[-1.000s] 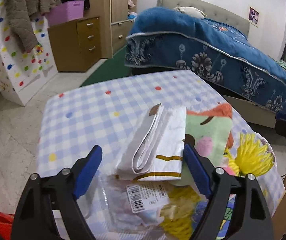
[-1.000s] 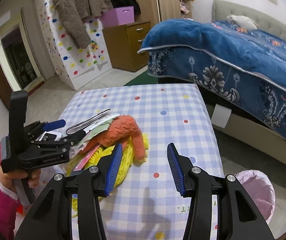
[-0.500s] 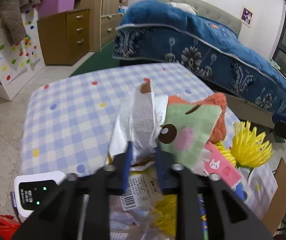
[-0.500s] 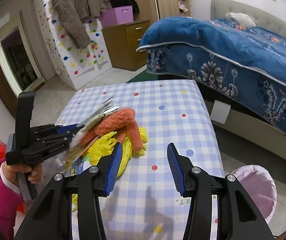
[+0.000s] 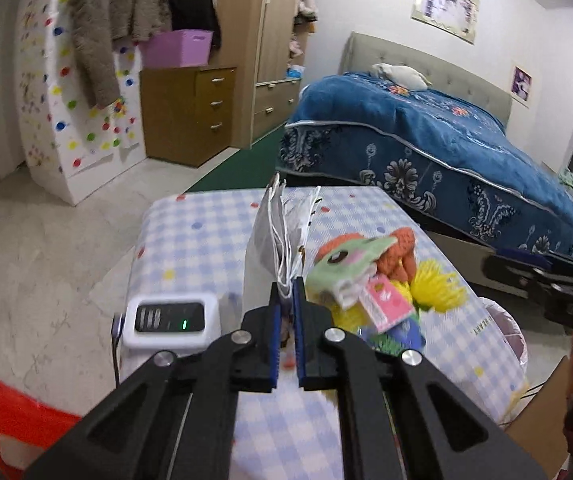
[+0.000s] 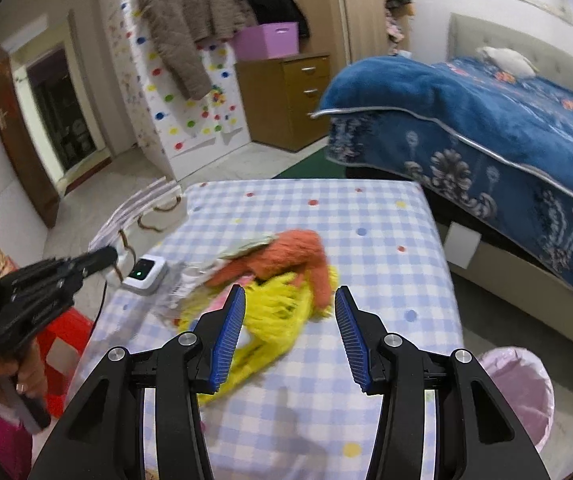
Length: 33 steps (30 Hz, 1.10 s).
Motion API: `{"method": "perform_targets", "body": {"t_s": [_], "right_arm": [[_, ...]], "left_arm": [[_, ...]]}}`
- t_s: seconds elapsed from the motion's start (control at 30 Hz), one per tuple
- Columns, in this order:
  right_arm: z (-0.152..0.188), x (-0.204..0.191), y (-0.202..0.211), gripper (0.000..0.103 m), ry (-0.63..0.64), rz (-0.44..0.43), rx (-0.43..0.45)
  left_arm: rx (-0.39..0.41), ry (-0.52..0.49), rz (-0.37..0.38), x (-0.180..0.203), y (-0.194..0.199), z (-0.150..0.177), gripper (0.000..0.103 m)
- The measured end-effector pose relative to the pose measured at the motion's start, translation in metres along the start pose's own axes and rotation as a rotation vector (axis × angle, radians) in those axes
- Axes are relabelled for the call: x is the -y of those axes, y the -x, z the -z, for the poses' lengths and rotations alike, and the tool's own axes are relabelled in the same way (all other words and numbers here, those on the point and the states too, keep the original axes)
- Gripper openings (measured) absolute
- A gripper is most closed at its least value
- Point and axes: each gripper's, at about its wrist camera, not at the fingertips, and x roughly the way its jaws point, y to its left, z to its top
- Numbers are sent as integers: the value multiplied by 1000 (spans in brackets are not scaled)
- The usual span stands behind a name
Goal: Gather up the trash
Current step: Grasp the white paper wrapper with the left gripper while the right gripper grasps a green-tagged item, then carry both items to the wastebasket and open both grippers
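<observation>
Left gripper (image 5: 285, 294) clamped on a folded white paper bag (image 5: 276, 236)
Bag's bottom edge hides between the pads, lifted off the checked table (image 6: 366, 216); right gripper (image 6: 289, 320) hangs half open, empty, above a blurry fuzzy yellow toy (image 6: 278, 312)

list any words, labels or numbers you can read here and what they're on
"HEART": printed sideways on the hanging edge of the tablecloth; it may be part of a longer word.
Wall poster: too small to read.
Pink card: a small picture, no legible text.
White device: bars and a green light, no words.
</observation>
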Motion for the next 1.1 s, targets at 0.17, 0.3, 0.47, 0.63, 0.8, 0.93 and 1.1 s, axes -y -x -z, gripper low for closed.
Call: {"method": "perform_targets", "body": {"t_s": [0.17, 0.3, 0.47, 0.63, 0.8, 0.93, 1.1], "right_arm": [[-14, -21, -25, 30, 40, -13, -18], [-22, -26, -51, 32, 26, -22, -57], [-27, -22, -76, 38, -35, -32, -91], [-33, -22, -95, 38, -55, -17, -120], [-34, -25, -105, 32, -52, 14, -148], [-34, -30, -99, 4, -44, 1, -137], [-38, -40, -73, 0, -8, -50, -63]], "left_arm": [[-9, 30, -18, -8, 2, 8, 4], [-13, 48, -21, -17, -2, 9, 4], [-28, 56, -14, -23, -10, 10, 4], [-42, 64, -10, -28, -19, 9, 4], [-51, 67, 1, -28, -23, 12, 4], [-58, 71, 4, -26, -21, 14, 4], [-42, 71, -1, -22, -6, 14, 4]]}}
